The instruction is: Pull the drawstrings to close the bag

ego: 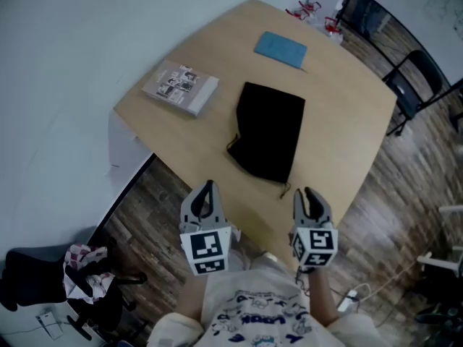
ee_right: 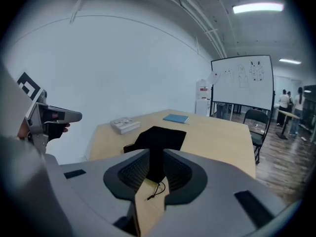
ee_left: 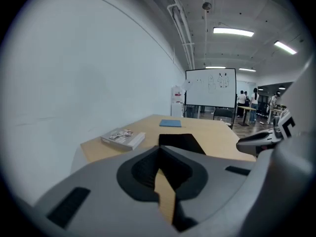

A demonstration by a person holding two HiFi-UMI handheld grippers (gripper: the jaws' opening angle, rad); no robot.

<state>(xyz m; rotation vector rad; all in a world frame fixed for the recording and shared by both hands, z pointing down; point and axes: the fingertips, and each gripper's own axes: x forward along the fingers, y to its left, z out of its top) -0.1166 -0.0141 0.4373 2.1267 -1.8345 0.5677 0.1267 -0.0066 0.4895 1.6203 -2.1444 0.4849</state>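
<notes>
Two grippers: the left gripper (ego: 207, 187) and the right gripper (ego: 309, 194) hover side by side over the near edge of the worktop, both aimed at the bag.
Left jaws: closed tip to tip in the left gripper view (ee_left: 159, 147), with nothing between them.
Right jaws: parted by a narrow gap in the right gripper view (ee_right: 155, 152), holding nothing; the bag shows through the gap, farther off.
Bag: the black fabric drawstring bag (ego: 269, 130) lies flat in the middle of the worktop, ahead of both grippers and touched by neither.
Drawstrings: a thin black cord (ego: 285, 189) trails from the bag's near corner towards the right gripper; a short black loop (ego: 233, 144) sticks out at the bag's left side.
Worktop: light wooden worktop (ego: 340, 121), angled corner-on to the person.
Other things: a grey-covered book (ego: 180, 87) left of the bag and a flat blue notebook (ego: 281, 49) beyond it, both apart from the bag.
Room: a whiteboard on a stand (ee_left: 211, 88) past the far end; a black chair (ego: 416, 85) on the wooden floor to the right.
</notes>
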